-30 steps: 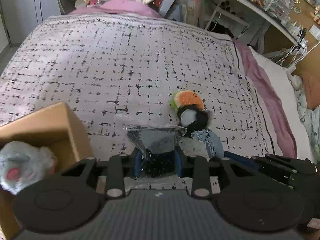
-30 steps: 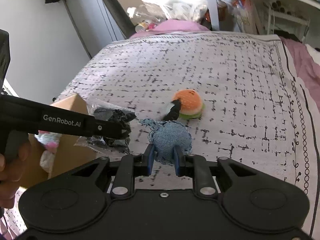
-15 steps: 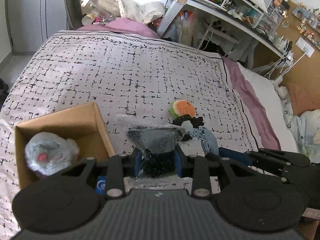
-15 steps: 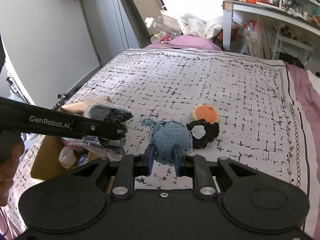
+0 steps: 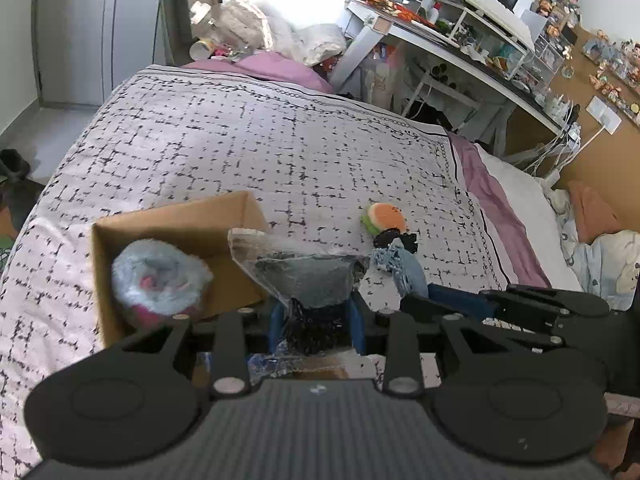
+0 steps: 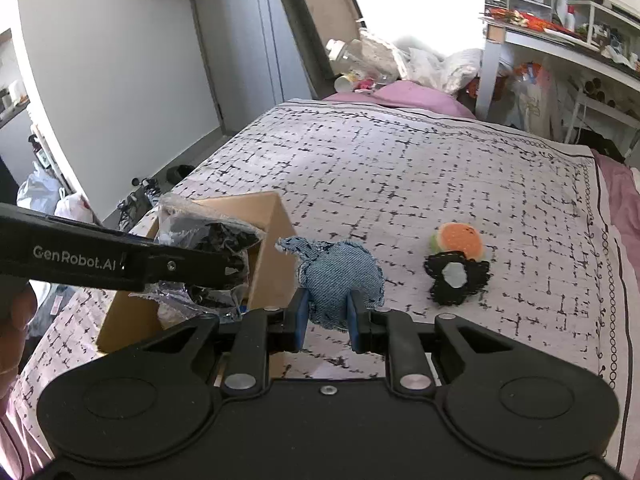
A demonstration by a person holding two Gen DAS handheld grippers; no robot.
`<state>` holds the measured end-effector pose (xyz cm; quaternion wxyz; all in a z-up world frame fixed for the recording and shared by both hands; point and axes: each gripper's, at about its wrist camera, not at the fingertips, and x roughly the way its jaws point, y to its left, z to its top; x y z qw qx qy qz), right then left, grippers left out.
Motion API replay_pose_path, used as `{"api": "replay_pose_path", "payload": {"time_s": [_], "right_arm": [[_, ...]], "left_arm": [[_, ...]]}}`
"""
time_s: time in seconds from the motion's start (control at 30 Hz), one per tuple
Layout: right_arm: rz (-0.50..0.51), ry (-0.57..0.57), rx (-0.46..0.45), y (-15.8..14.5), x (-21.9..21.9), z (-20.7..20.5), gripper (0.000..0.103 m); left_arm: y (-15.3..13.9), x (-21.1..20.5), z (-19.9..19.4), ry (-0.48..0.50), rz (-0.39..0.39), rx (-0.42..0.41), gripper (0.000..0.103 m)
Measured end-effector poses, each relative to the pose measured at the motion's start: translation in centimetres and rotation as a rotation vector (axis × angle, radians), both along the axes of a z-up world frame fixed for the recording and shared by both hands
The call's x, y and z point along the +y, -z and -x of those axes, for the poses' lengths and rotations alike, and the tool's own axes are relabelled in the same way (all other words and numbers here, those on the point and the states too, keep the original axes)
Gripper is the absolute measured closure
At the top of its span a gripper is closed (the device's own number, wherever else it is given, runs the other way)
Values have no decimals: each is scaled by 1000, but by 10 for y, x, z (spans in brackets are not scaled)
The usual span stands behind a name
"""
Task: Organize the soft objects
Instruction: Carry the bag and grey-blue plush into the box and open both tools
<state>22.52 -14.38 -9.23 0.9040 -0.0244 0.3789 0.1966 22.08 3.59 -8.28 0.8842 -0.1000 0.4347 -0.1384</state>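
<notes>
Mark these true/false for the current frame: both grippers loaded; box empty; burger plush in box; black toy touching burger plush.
1. Both grippers hold something. True: the left gripper clamps a clear plastic bag of black material, the right gripper a blue denim pouch.
2. The brown cardboard box is empty. False: a fluffy grey-and-pink plush sits inside.
3. The orange-and-green burger plush is in the box. False: it lies on the patterned bedspread.
4. The black crocheted toy with a white centre touches the burger plush. True.

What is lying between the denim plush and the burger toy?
In the right wrist view, only bare bedspread separates the denim plush from the burger toy.
</notes>
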Motion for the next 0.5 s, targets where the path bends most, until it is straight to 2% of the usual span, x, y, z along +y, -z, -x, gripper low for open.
{"api": "replay_pose_path", "payload": {"time_s": [0.5], "right_arm": [[49, -61, -2, 1, 49, 17, 83]], "left_arm": [[23, 43, 26, -40, -11, 19, 70]]}}
